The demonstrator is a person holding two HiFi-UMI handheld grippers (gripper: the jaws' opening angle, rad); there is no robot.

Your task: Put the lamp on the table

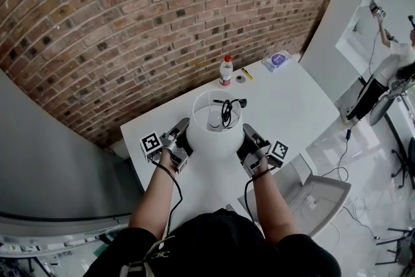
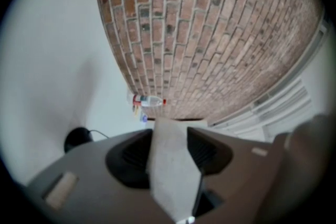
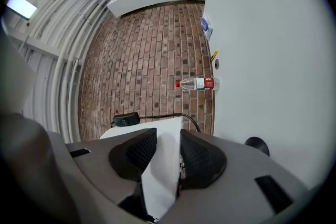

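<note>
The left tongs (image 1: 184,134) and right tongs (image 1: 248,137) each clench the thin wall of the smooth, round white lamp (image 1: 217,136). A black cord (image 1: 225,113) coils inside the lamp; its underside is hidden.

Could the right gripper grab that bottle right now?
Probably not yet: the right gripper is shut on the lamp, so its jaws are full. The bottle stands farther along the table.
</note>
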